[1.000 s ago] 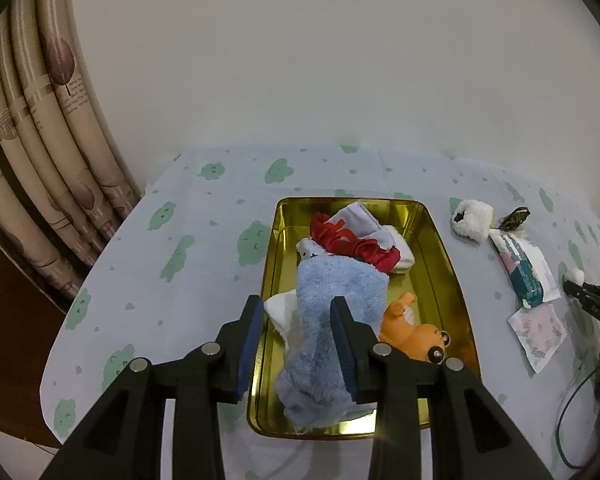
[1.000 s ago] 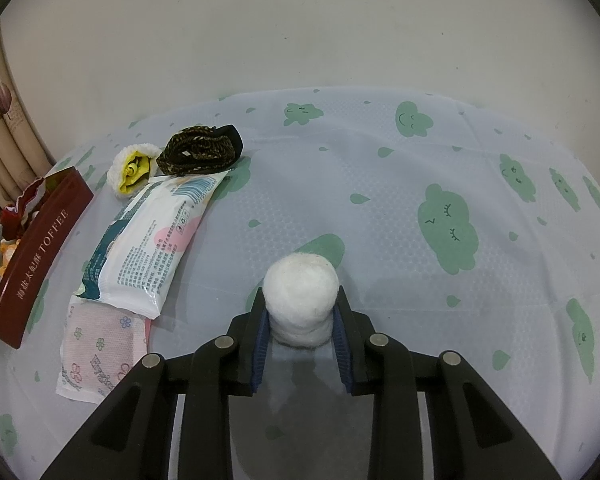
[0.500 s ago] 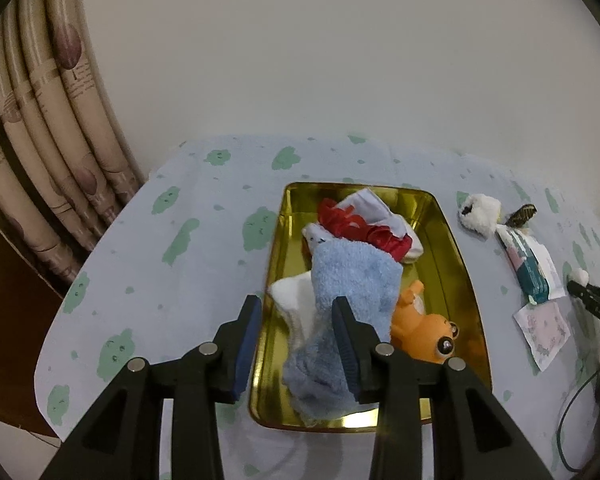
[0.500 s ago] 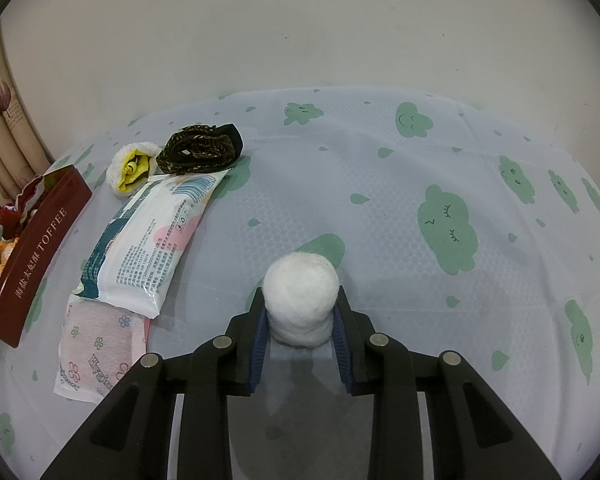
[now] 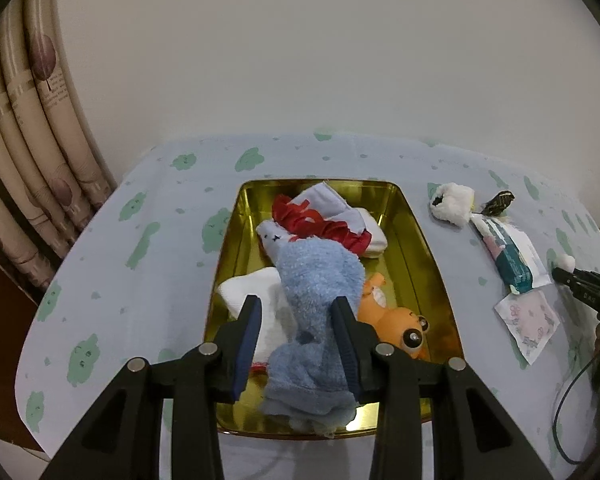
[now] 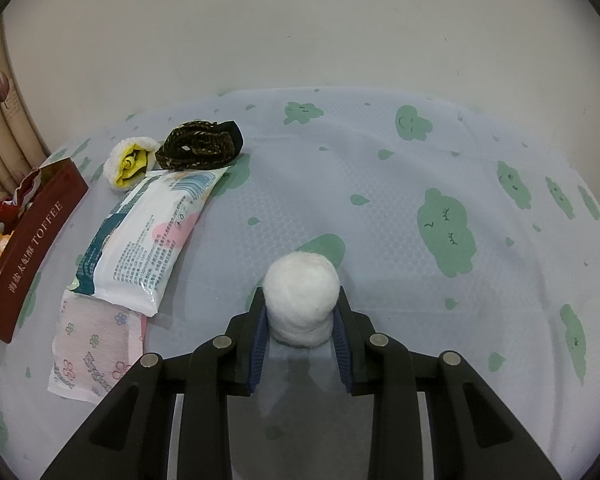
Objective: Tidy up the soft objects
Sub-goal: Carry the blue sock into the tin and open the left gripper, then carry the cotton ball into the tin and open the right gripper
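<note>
White fluffy ball (image 6: 300, 296) pinched in right gripper (image 6: 300, 312); left gripper (image 5: 296, 334) part-open, straddling blue towel (image 5: 316, 320)

Soft, dim indoor light is cast evenly; faint shadows are seen beneath the white ball (image 6: 301, 298). Glare is reflected inside the gold tin (image 5: 422, 248). Strong fisheye bending and dark vignetting are shown around it.

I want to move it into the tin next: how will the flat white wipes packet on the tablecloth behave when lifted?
The white plastic wipes packet looks soft-filled, so it will probably sag if gripped at one end. Its glossy film may be slippery. It overlaps the pink floral sachet, which might shift.
</note>
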`<move>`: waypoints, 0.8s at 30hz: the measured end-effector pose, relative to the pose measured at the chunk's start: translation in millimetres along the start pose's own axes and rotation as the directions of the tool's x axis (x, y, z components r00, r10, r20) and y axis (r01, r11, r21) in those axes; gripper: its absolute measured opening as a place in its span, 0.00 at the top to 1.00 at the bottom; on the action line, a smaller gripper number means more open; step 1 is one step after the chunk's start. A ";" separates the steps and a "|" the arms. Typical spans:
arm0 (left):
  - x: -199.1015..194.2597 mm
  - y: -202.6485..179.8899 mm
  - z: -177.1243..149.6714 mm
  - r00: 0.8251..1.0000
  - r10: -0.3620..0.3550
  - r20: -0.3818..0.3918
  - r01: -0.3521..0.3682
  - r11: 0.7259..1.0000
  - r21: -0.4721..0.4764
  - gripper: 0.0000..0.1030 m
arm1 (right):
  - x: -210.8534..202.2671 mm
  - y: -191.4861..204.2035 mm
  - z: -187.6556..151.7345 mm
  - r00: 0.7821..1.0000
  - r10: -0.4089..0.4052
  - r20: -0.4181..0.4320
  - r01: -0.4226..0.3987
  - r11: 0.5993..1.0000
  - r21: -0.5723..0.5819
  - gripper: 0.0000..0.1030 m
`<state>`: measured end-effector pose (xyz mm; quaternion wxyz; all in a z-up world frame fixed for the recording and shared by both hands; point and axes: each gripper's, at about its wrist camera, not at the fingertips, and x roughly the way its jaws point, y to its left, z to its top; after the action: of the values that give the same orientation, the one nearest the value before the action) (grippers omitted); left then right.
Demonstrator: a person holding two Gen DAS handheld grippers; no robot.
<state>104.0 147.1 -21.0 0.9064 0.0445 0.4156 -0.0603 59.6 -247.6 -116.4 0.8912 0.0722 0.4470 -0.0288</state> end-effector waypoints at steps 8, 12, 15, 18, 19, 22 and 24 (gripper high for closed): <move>-27.6 6.1 -12.2 0.992 0.084 0.098 -0.083 0.996 -0.009 0.48 | -1.7 1.7 -0.6 1.000 -0.004 0.013 0.004 1.000 0.010 0.79; -36.8 8.5 -25.6 0.983 0.128 0.130 -0.131 0.991 0.016 0.47 | -11.3 6.8 -1.0 0.999 -0.038 0.035 0.039 0.999 -0.024 0.82; -35.2 11.1 -26.7 0.983 0.137 0.123 -0.140 0.990 0.019 0.47 | -18.6 8.1 0.0 0.998 -0.061 0.033 0.062 0.998 -0.030 0.82; -35.7 15.6 -26.4 0.979 0.157 0.131 -0.158 0.987 0.000 0.47 | -29.9 15.1 5.1 0.997 -0.069 0.041 0.070 0.997 -0.037 0.82; -36.4 18.7 -26.5 0.976 0.170 0.134 -0.170 0.985 -0.013 0.47 | -32.8 22.0 9.5 0.997 -0.061 0.047 0.063 0.997 -0.044 0.82; -38.4 31.2 -26.1 0.973 0.189 0.133 -0.180 0.981 -0.076 0.47 | -44.0 47.4 21.3 0.997 -0.028 0.065 0.033 0.997 -0.076 0.82; -39.0 39.6 -25.8 0.968 0.214 0.128 -0.199 0.972 -0.122 0.47 | -48.8 72.2 31.0 0.997 0.012 0.075 -0.005 0.994 -0.106 0.82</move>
<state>65.2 192.4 -6.9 0.9359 0.0339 0.3464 0.0539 63.4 -181.7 -51.6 0.9100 0.0256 0.4138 -0.0040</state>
